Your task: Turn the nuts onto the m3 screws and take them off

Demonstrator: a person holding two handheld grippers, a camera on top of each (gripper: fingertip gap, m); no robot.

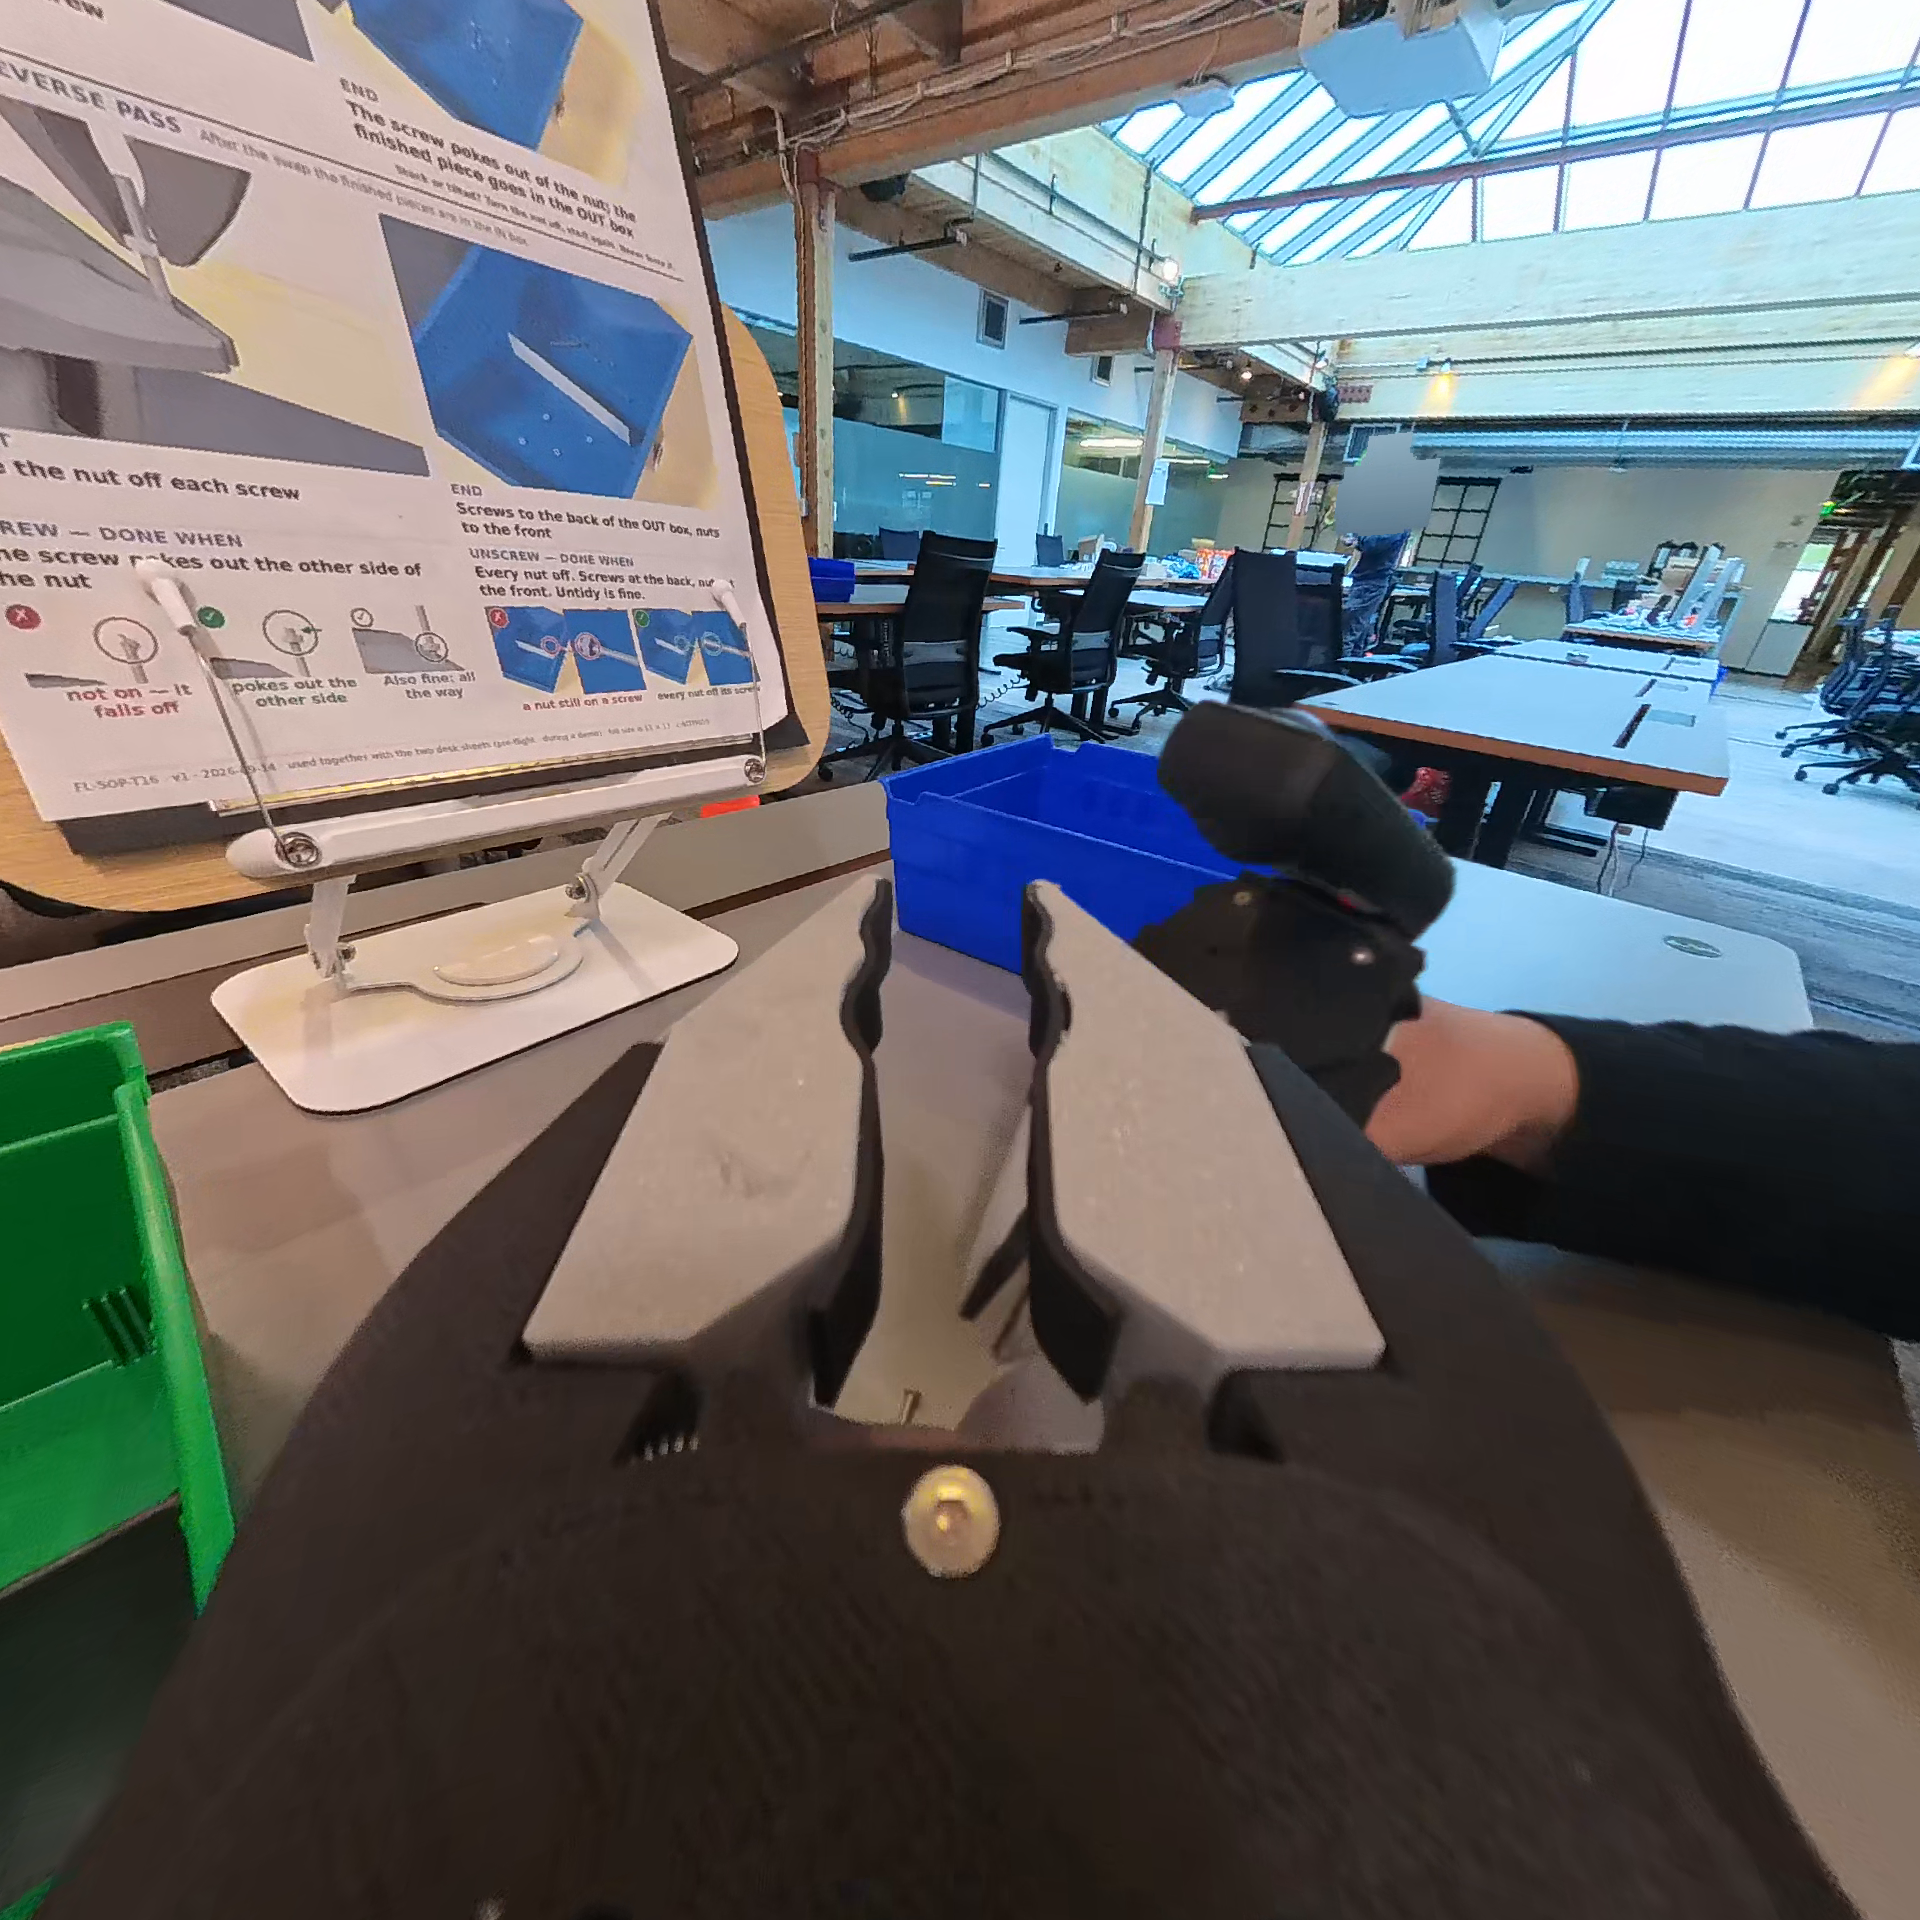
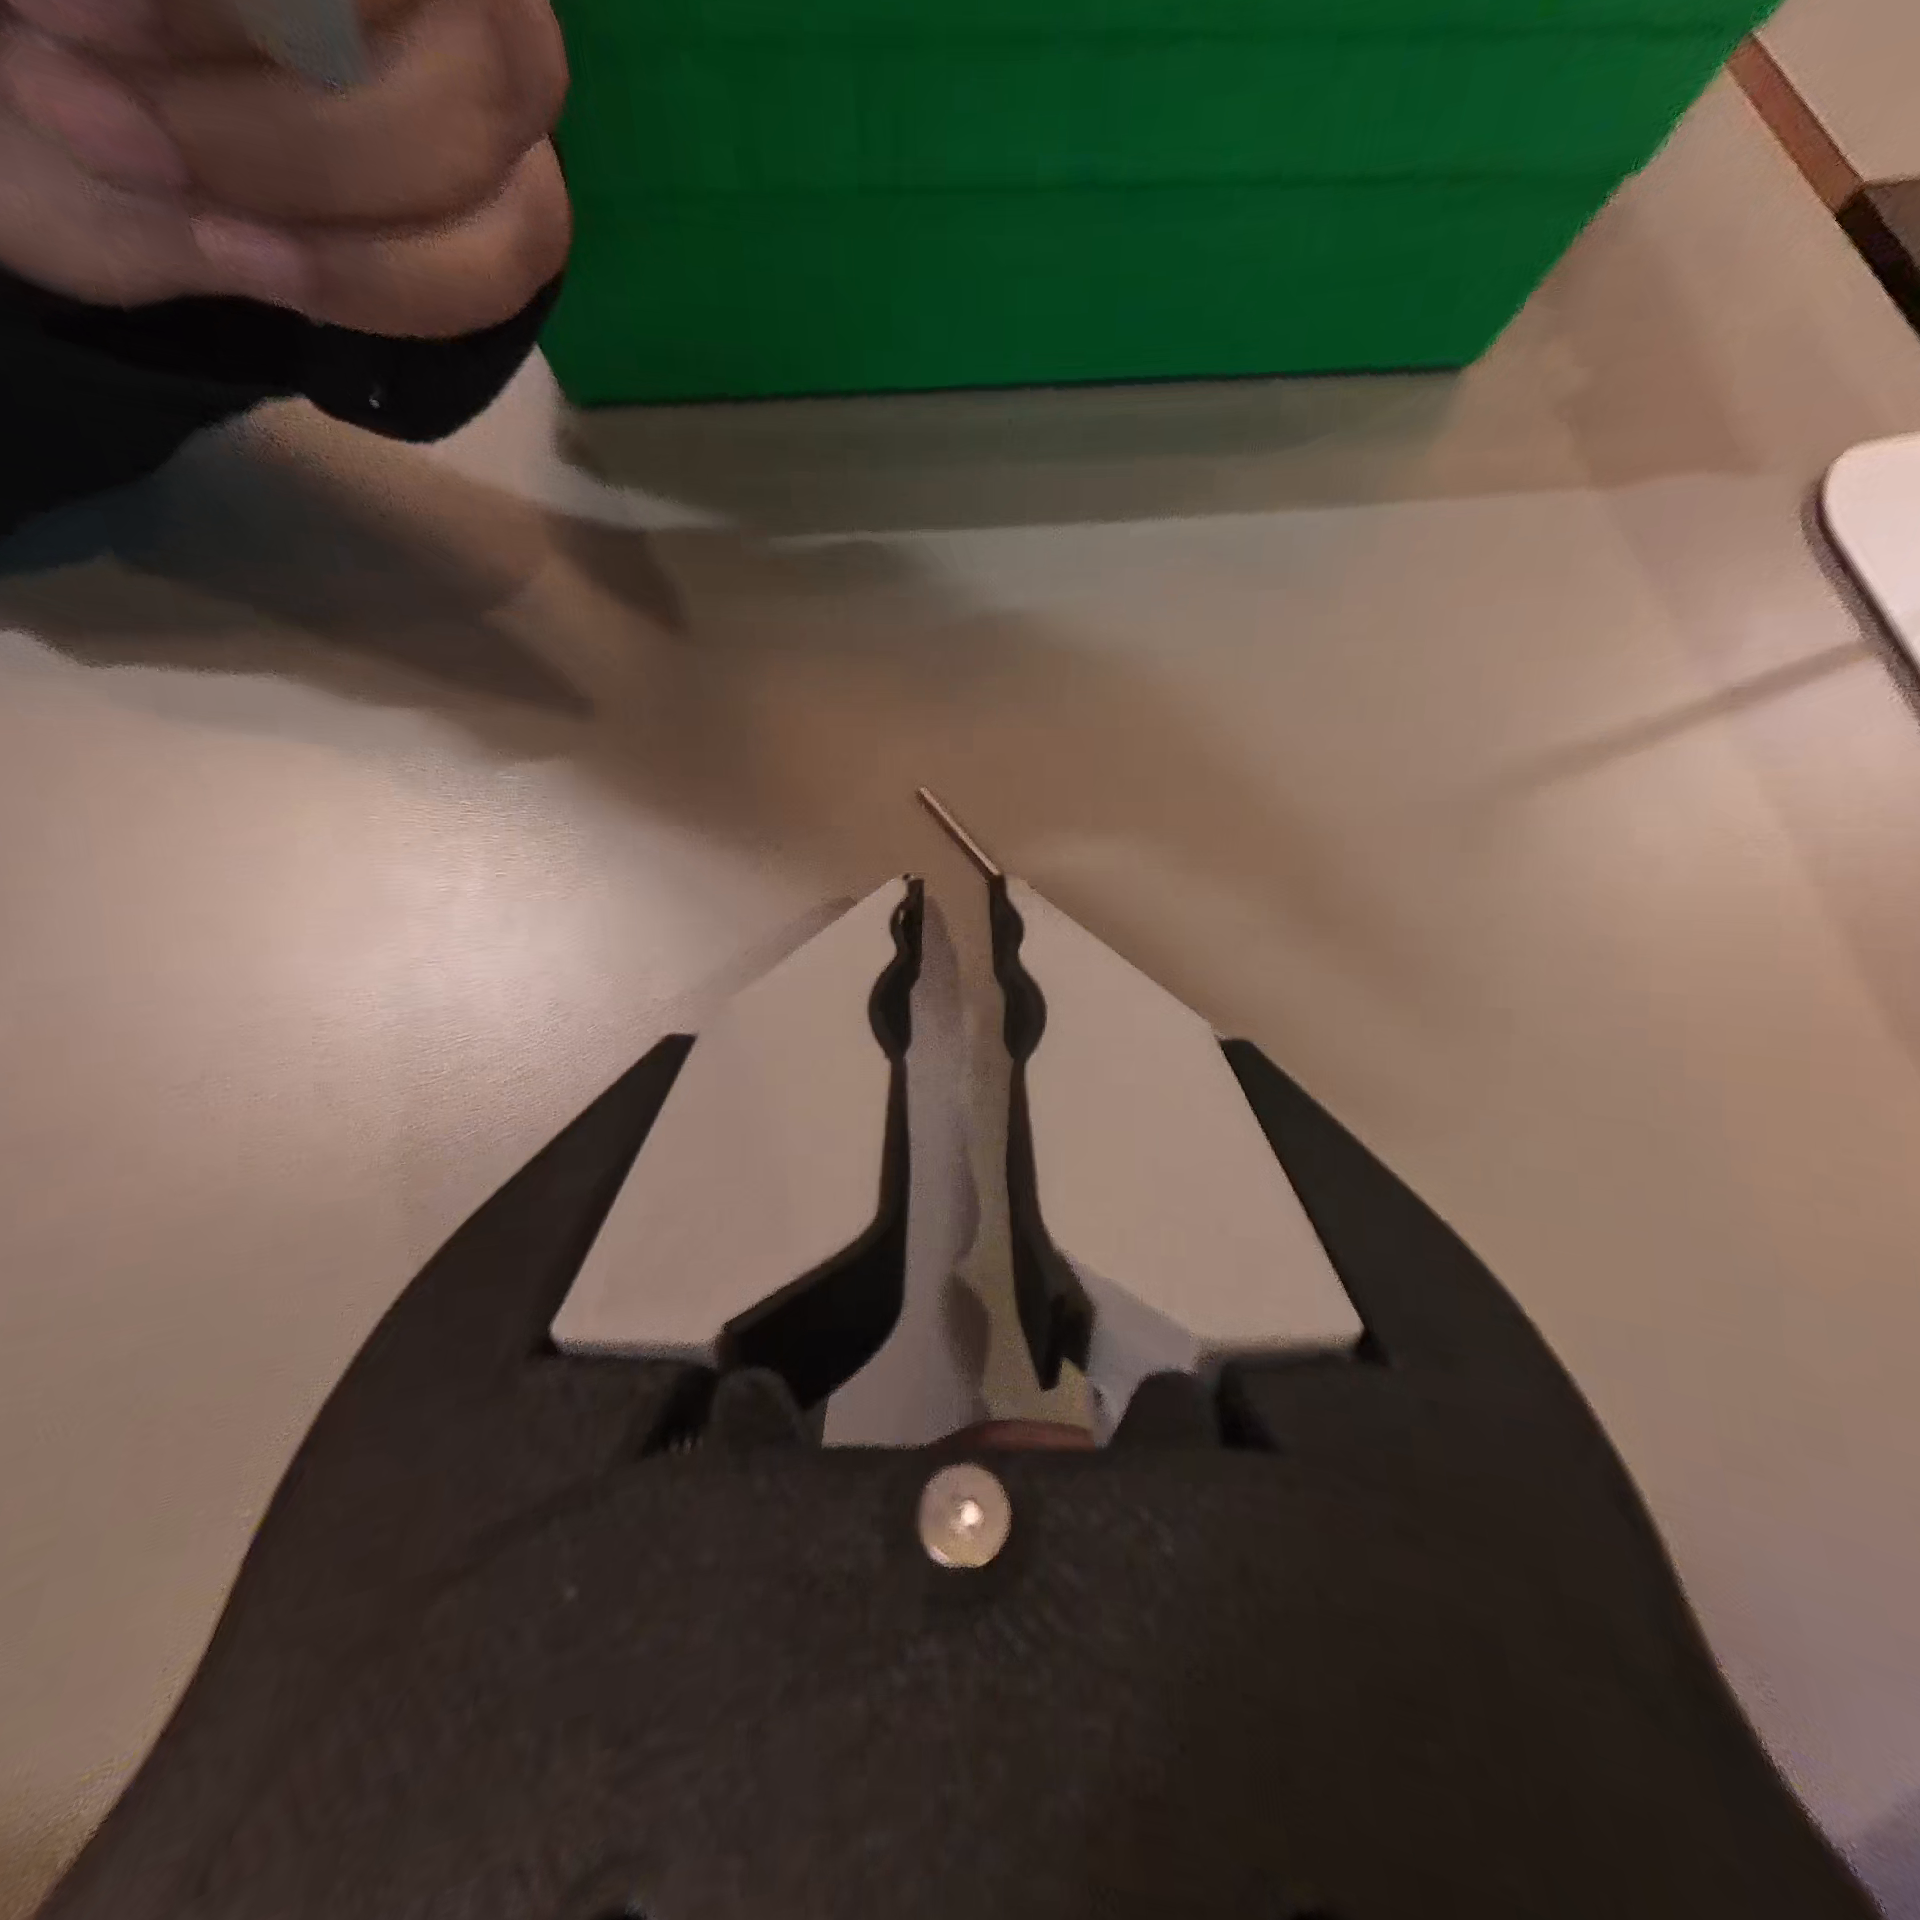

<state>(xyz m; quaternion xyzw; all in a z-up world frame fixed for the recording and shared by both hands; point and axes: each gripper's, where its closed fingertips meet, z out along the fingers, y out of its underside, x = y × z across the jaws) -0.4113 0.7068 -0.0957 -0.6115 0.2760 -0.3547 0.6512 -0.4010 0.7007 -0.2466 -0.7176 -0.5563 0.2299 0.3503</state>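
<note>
Screw (image 2: 958, 831) lies thin and bare on the grey counter (image 2: 312, 987) at mid-frame of the right wrist view, its near end just at the right tip of our right tongs (image 2: 954, 885). Whether that tip touches it we cannot tell. These tongs stand slightly parted, a narrow gap between the tips, and nothing is held between them. No nut can be made out on the screw at this size.

Beyond the screw the counter runs open up to the wall of the green bin (image 2: 1039, 208), which fills the top centre of the frame. A hand (image 2: 281, 135) in a dark sleeve sits at upper left, blurred. A white edge enters at far right.

In the left wrist view our left tongs (image 1: 956, 904) are raised over the counter, parted a little wider, with nothing between them. A blue bin (image 1: 997, 842) stands just past their tips at centre frame, its near edge facing us. The right tongs, black-bodied and gripped by a hand (image 1: 1475, 1081), sit at centre right beside it. A white stand (image 1: 468, 977) holding an instruction sheet (image 1: 364, 416) fills the upper left, and the green bin's edge shows at lower left. Bare counter lies between stand, bins and tongs.
</note>
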